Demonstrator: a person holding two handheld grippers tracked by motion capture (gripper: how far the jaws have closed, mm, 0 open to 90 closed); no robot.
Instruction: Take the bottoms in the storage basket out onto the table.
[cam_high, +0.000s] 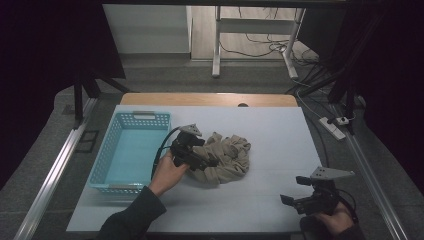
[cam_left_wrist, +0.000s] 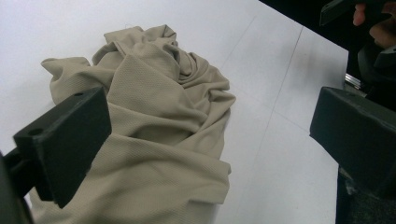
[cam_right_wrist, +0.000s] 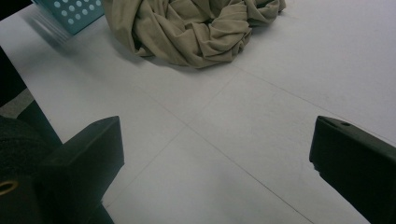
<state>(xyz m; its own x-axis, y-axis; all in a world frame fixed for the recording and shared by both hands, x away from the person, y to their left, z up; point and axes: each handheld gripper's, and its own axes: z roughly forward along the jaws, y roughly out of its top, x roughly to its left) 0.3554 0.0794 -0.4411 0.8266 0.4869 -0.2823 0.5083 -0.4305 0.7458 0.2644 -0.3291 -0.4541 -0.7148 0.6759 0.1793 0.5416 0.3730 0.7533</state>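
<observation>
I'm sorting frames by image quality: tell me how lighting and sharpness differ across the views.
High view: dim, surroundings nearly black. Left gripper view: beige cloth bright, weave crisp, open left gripper soft-edged. Right gripper view: evenly lit, blue basket corner smeared.

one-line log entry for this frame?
left gripper: open, over beige cloth | right gripper: open, idle near table edge | basket: empty, left of cloth
</observation>
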